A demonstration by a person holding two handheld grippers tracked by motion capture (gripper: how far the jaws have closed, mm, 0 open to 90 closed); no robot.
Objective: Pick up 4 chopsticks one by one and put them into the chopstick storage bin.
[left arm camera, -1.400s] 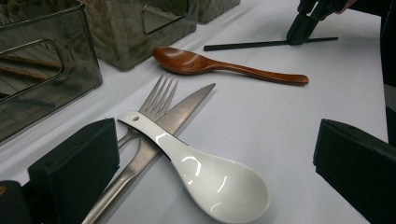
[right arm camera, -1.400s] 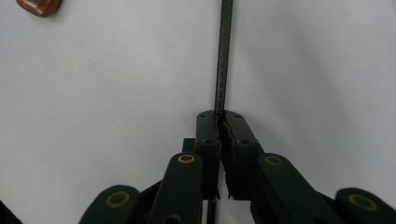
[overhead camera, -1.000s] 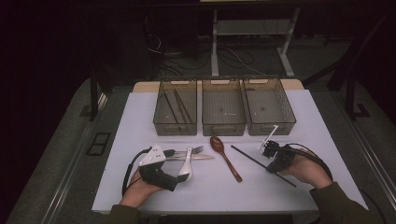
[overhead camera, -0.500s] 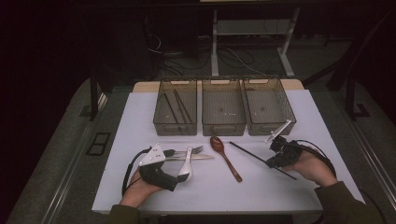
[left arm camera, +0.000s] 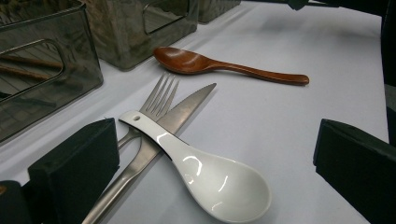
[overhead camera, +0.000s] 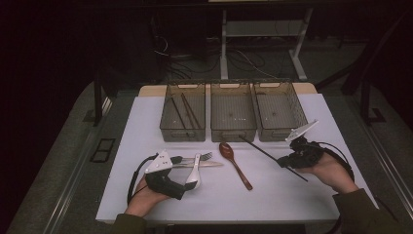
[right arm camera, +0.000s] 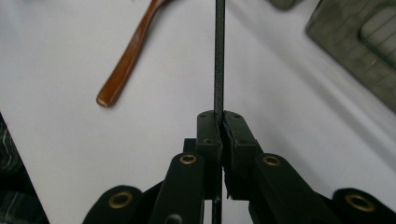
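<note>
One item in hand: a black chopstick (overhead camera: 265, 155), pinched near its lower end by the right gripper (overhead camera: 287, 160); in the right gripper view the two jaws are pressed together on the stick (right arm camera: 218, 56), which runs straight out ahead of them.
Long axis: from the gripper the stick points up-left in the high view, its free tip close to the front wall of the middle bin (overhead camera: 233, 131).
Landmark: the middle bin of a row of three clear bins at the far side of the table (overhead camera: 146, 146).
Likely target – judgement: the left bin (overhead camera: 181, 132), which already holds two dark sticks (overhead camera: 184, 110); it lies left of the middle bin, so the stick has to travel up-left across the table and clear that bin's front wall.
Nearer hand: the right one holds the stick; the left gripper (overhead camera: 187, 186) sits well apart from it, in front of the left bin.
Left gripper: jaws spread, nothing between the pads; in its own view a white ceramic spoon (left arm camera: 205, 175) lies just ahead of them.
Under the spoon: a fork (left arm camera: 156, 100) and a table knife (left arm camera: 180, 112), side by side, the spoon's handle lying across both.
In the way: a brown wooden spoon (overhead camera: 235, 165) on the table in front of the middle bin, beneath the stick's probable path – low, so likely passed over if the stick is lifted.
Right bin (overhead camera: 280, 131): just behind the right gripper; I cannot tell whether it holds anything.
</note>
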